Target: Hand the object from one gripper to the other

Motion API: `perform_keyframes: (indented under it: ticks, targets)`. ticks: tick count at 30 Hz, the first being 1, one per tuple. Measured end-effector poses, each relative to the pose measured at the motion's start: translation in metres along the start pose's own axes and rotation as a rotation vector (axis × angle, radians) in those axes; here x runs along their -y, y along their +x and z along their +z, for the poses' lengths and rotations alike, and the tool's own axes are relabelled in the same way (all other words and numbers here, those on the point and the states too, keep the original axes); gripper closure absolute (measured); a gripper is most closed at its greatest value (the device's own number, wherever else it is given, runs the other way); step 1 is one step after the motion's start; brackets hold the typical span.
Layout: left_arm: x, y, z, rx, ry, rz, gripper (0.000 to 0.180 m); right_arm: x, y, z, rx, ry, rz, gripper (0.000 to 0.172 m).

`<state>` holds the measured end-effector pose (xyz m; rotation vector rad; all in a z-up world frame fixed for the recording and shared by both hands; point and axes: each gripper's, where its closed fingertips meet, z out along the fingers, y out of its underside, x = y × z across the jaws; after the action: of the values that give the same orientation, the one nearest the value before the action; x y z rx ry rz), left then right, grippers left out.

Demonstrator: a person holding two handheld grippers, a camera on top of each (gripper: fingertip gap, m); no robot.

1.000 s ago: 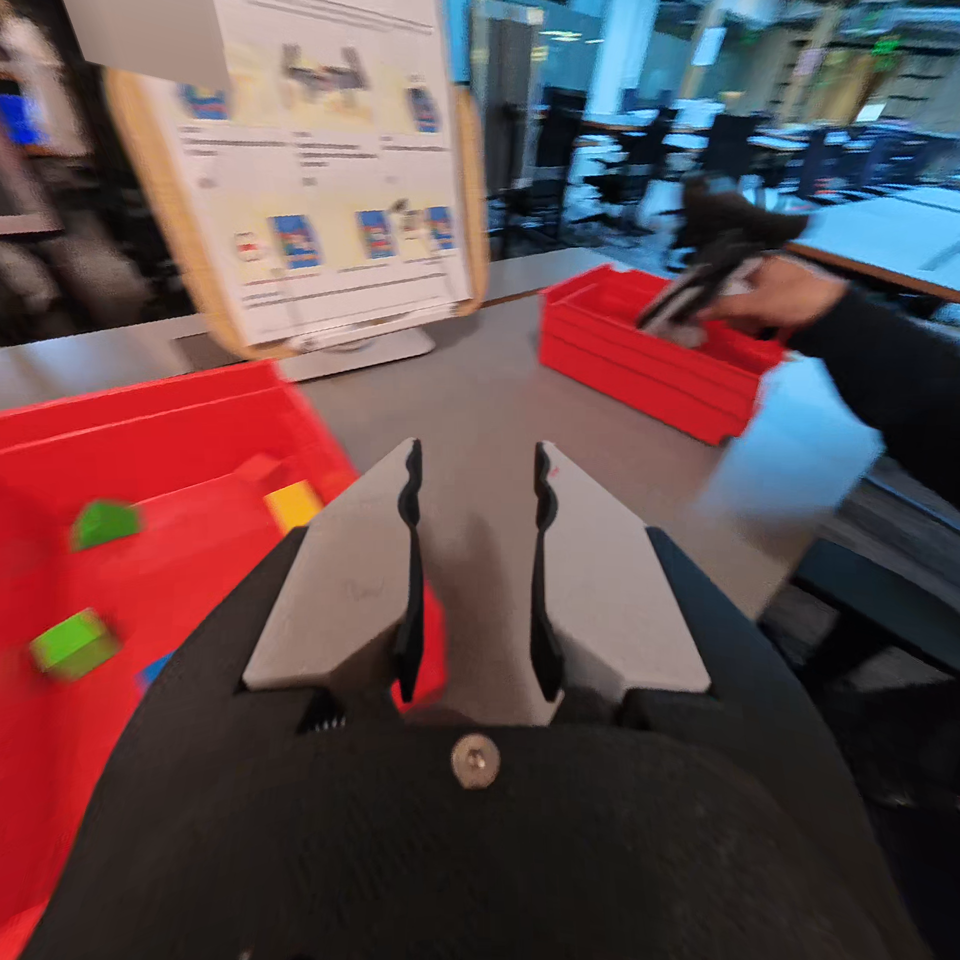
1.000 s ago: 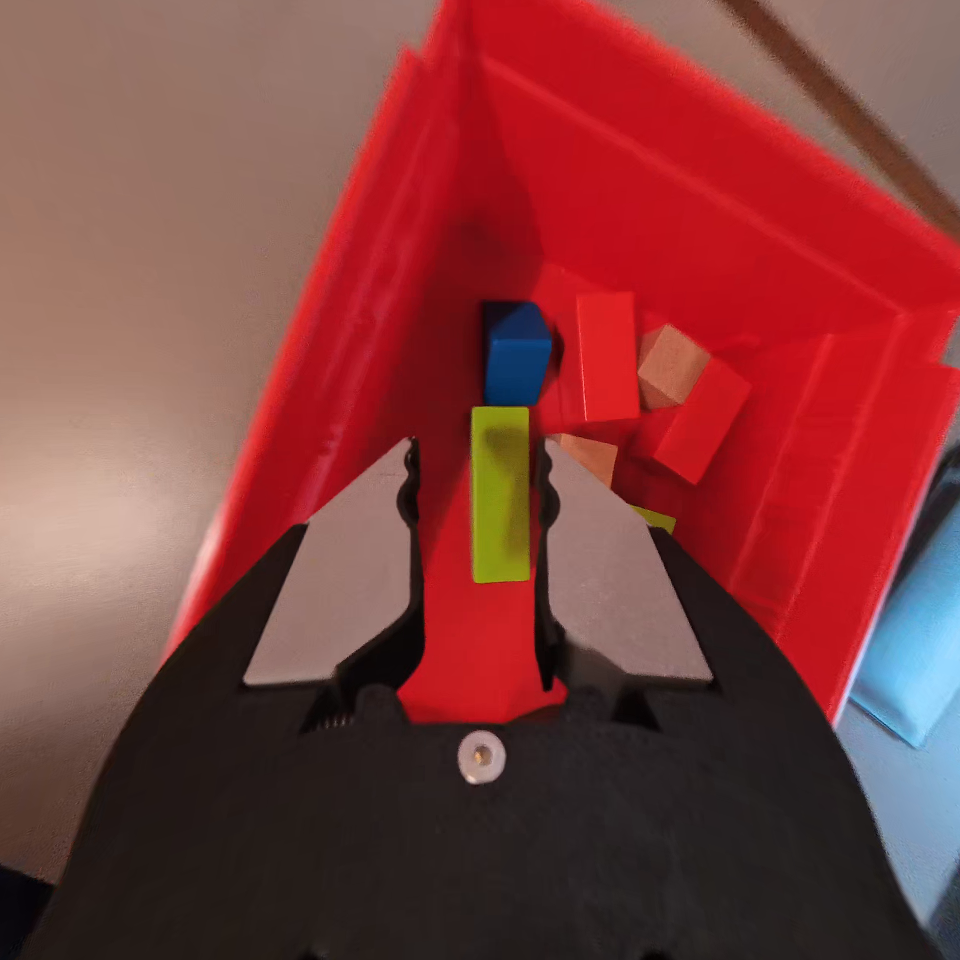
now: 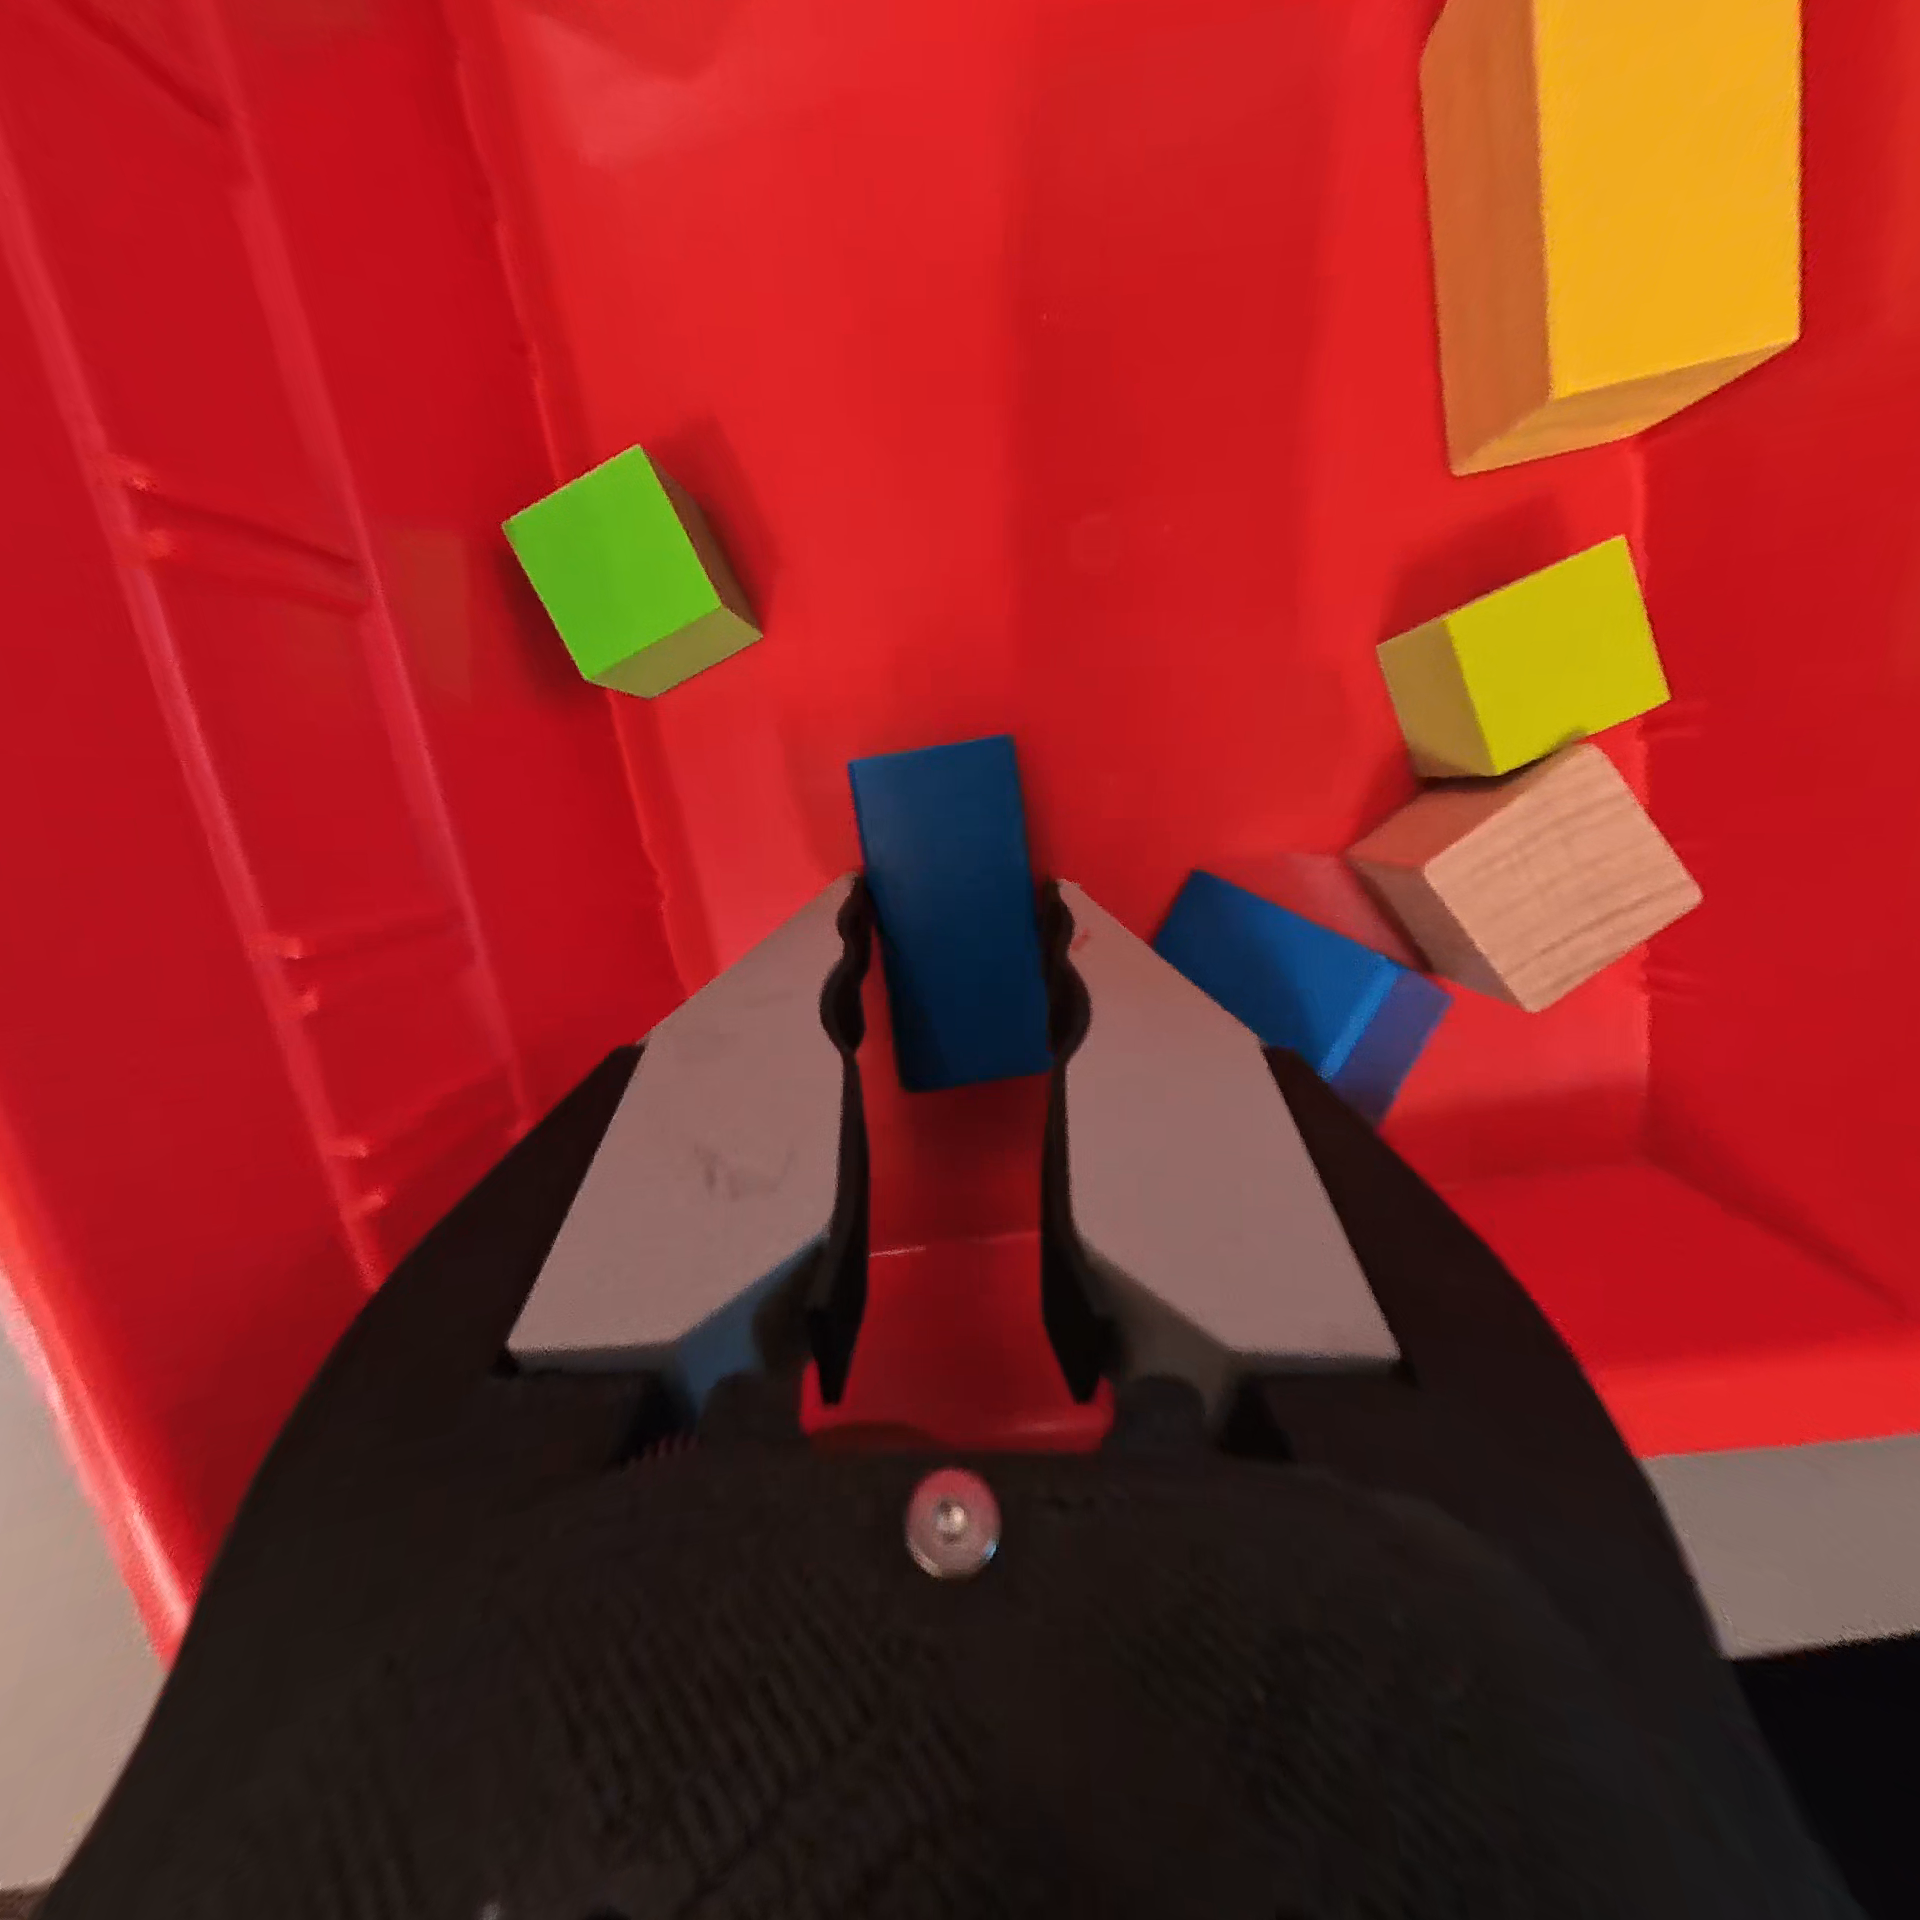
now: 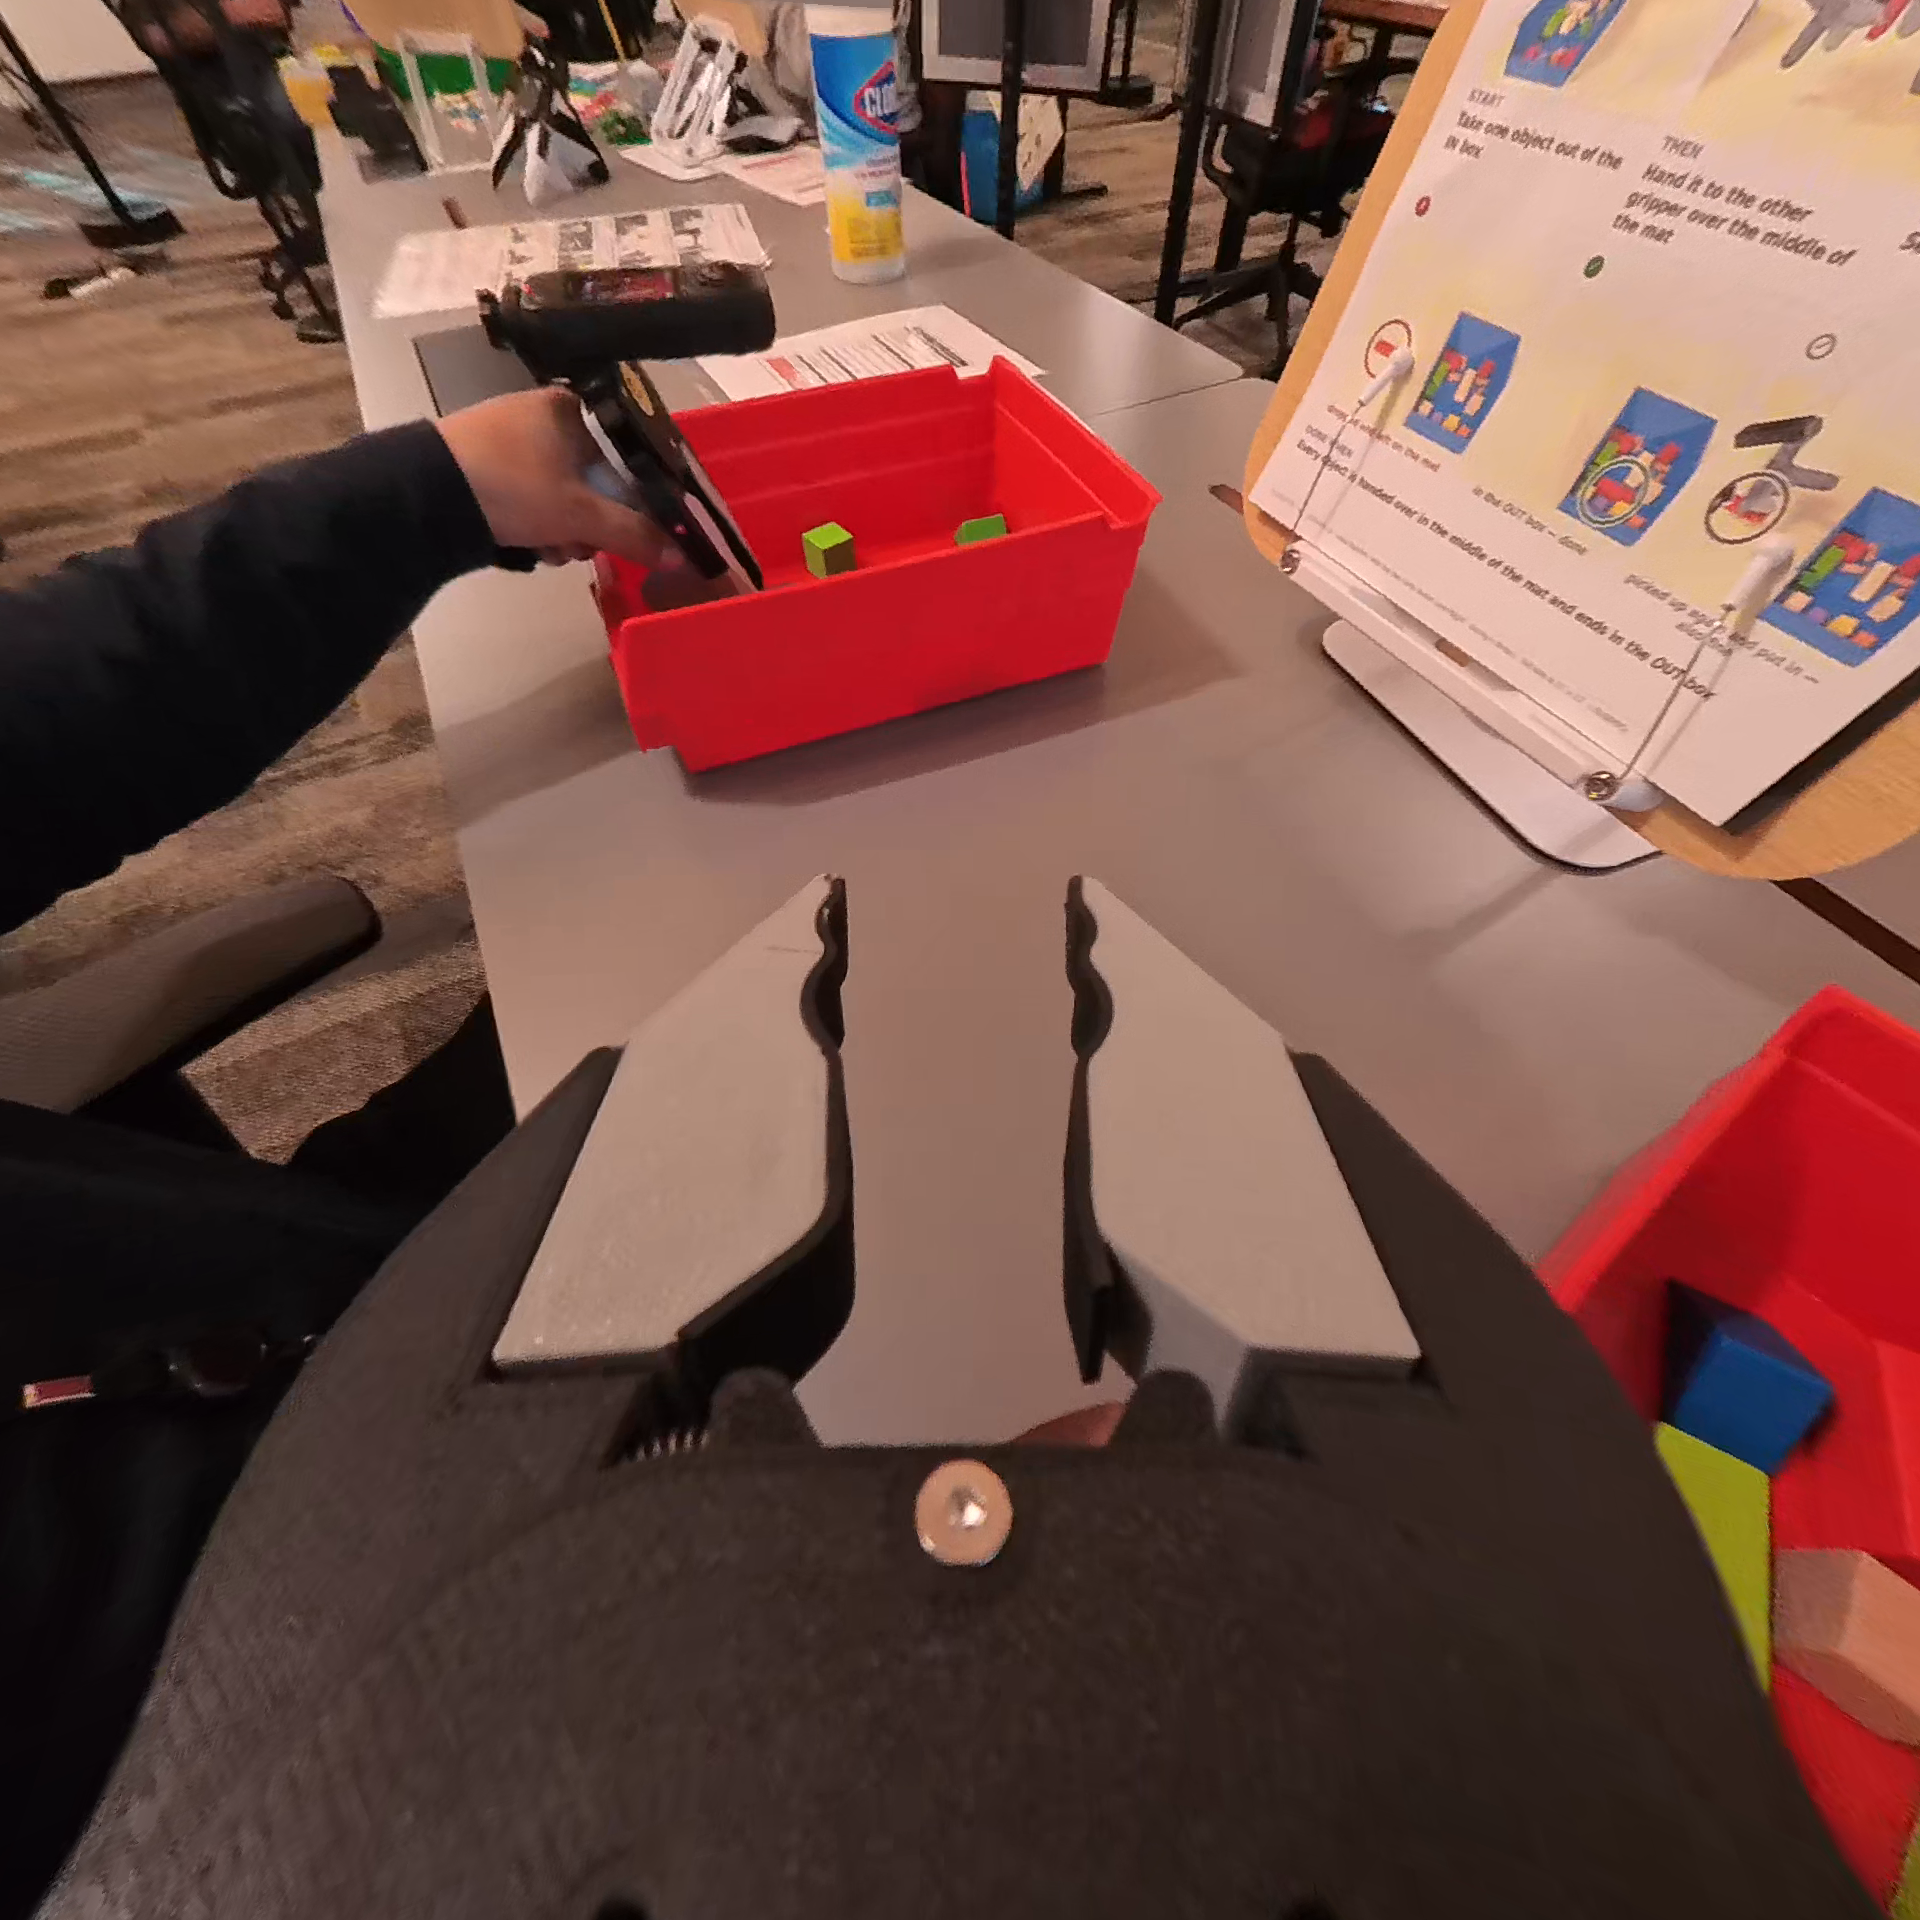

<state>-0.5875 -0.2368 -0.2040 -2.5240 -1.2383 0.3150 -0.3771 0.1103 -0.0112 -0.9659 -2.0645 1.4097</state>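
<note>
The left gripper (image 3: 951,940) reaches into the red plastic bin (image 3: 312,727), its fingers clenched on the flat blue painted wooden block (image 3: 951,914) at the centre of the frame. This block looks light, stiff and rather smooth, so the narrow long sides are probably the best hold. The right gripper (image 4: 956,914) waits released over the grey table (image 4: 1299,987), lower centre.
</note>
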Motion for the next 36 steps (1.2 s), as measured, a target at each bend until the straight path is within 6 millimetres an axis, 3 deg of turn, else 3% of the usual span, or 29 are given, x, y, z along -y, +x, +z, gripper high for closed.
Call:
perform_keyframes:
  ticks: [3, 5, 8, 10, 12, 14, 18, 20, 23, 25, 27, 36]
  targets:
    - [0.014, 0.0, -0.013, 0.07, 0.117, 0.081, 0.153, -0.003, -0.006, 0.002, 0.017, -0.005, -0.007, 0.133]
    - [0.034, 0.015, -0.036, 0.028, 0.277, 0.088, 0.152, -0.006, -0.014, 0.007, 0.059, -0.015, -0.01, 0.133]
    - [0.063, 0.072, -0.097, -0.245, 0.582, 0.089, 0.153, -0.014, -0.032, 0.025, 0.16, -0.045, -0.017, 0.132]
    - [0.072, 0.122, -0.148, -0.47, 0.77, 0.142, 0.153, -0.021, -0.041, 0.041, 0.201, -0.085, -0.013, 0.128]
    - [0.064, 0.18, -0.192, -0.725, 0.903, 0.243, 0.153, -0.021, -0.053, 0.057, 0.24, -0.088, -0.022, 0.128]
    - [0.052, 0.222, -0.218, -0.871, 0.982, 0.327, 0.153, -0.012, -0.075, 0.067, 0.323, -0.046, -0.023, 0.128]
    - [0.032, 0.275, -0.238, -1.084, 0.996, 0.401, 0.153, 0.024, -0.113, 0.064, 0.51, 0.121, 0.025, 0.129]
    - [0.026, 0.29, -0.243, -1.146, 0.993, 0.417, 0.153, 0.037, -0.12, 0.059, 0.573, 0.172, 0.076, 0.129]
    - [0.023, 0.304, -0.235, -1.125, 0.966, 0.452, 0.153, 0.045, -0.125, 0.055, 0.615, 0.204, 0.115, 0.129]
    - [0.019, 0.311, -0.234, -1.159, 0.948, 0.458, 0.153, 0.046, -0.128, 0.057, 0.622, 0.213, 0.119, 0.13]
    - [0.02, 0.315, -0.231, -1.153, 0.938, 0.457, 0.153, 0.044, -0.129, 0.059, 0.616, 0.213, 0.114, 0.142]
    - [0.022, 0.313, -0.229, -1.14, 0.949, 0.42, 0.154, 0.045, -0.127, 0.06, 0.585, 0.238, 0.109, 0.143]
